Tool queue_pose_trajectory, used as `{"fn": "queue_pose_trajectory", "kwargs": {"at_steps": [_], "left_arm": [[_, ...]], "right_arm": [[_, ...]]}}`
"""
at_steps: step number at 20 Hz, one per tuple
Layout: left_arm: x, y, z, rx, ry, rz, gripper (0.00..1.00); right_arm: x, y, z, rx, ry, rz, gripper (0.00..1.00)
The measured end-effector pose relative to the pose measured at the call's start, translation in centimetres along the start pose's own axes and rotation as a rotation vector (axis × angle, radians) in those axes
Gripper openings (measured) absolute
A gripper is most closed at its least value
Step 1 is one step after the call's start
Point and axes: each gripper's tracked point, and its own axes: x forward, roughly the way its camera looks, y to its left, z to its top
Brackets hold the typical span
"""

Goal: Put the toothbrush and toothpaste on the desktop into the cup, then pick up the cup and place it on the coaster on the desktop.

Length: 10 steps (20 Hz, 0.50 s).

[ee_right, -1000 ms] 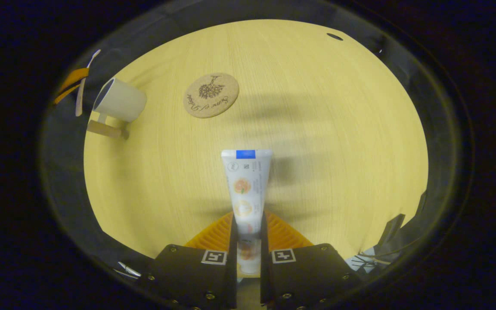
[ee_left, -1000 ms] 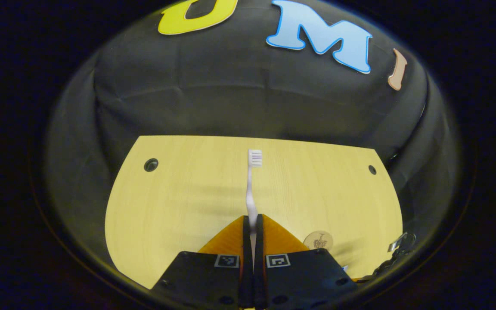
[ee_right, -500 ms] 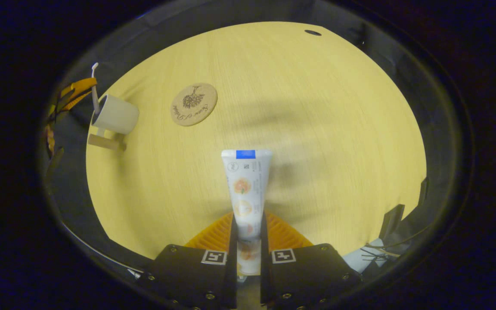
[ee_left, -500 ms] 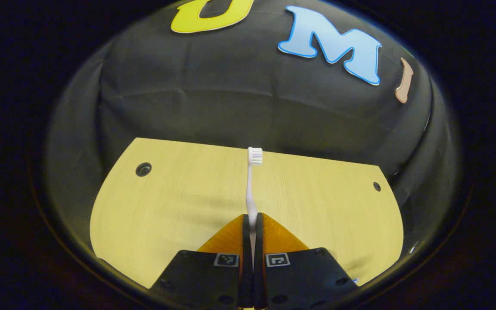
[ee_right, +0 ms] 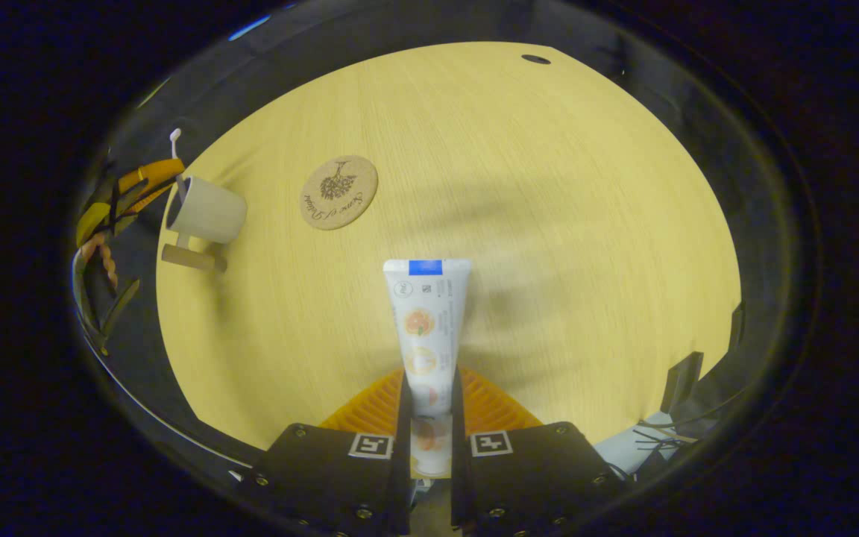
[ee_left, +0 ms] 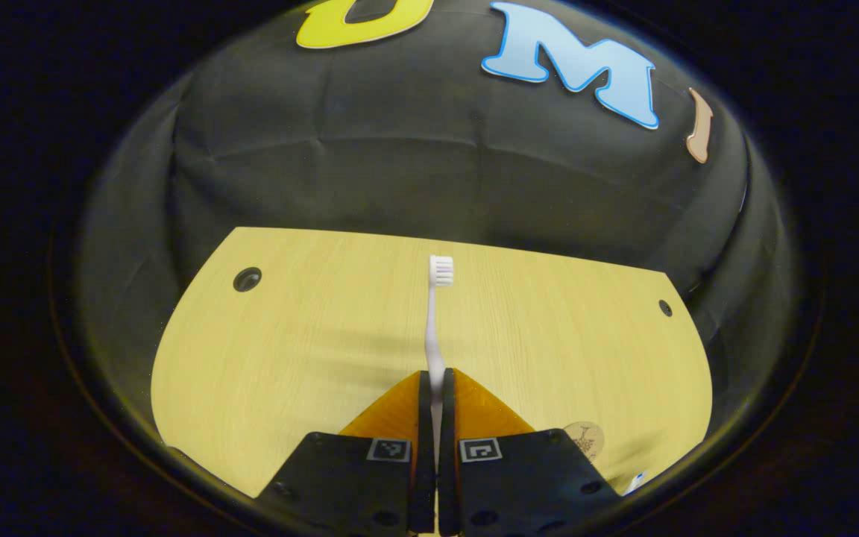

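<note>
White toothbrush (ee_left: 435, 328) clamped in left gripper (ee_left: 437, 388) jaws | right gripper (ee_right: 429, 395) jaws grip toothpaste (ee_right: 426, 321)

White toothbrush (ee_left: 435, 321) (bristles far), toothpaste (ee_right: 426, 321), cup (ee_right: 206, 211) upright, cork coaster (ee_right: 339, 192) beside

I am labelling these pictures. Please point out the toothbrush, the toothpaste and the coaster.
toothbrush (ee_left: 441, 270): left gripper view, on the bristle head.
toothpaste (ee_right: 426, 321): right gripper view, on the middle of the tube.
coaster (ee_right: 338, 192): right gripper view, on the centre of its top face.
</note>
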Motion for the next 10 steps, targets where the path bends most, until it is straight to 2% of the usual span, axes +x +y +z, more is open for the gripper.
{"fn": "queue_pose_trajectory", "kwargs": {"at_steps": [3, 5, 6, 7, 8, 10], "left_arm": [[-0.2, -0.1, -0.4, 0.002, -0.019, -0.01, 0.13], [-0.6, -0.6, -1.0, -0.004, -0.027, -0.032, 0.19], [-0.9, -0.7, -1.2, -0.001, -0.034, -0.032, 0.3], [-1.1, -0.7, -1.4, 0.004, -0.037, -0.03, 0.34], [-1.4, -0.8, -1.8, 0.005, -0.032, -0.036, 0.48], [-2.1, -0.6, -2.2, -0.002, -0.037, -0.037, 0.54]], "right_arm": [[0.0, 0.1, 0.3, 0.004, -0.005, 0.003, 0.23], [-0.1, 0.2, 0.6, 0.007, -0.011, 0.004, 0.23], [-0.1, 0.3, 0.7, 0.007, -0.014, 0.006, 0.23], [-0.2, 0.4, 0.8, 0.008, -0.017, 0.006, 0.23], [-0.2, 0.5, 0.9, 0.009, -0.021, 0.007, 0.23], [-0.5, 0.7, 1.3, 0.012, -0.031, 0.013, 0.23]]}}
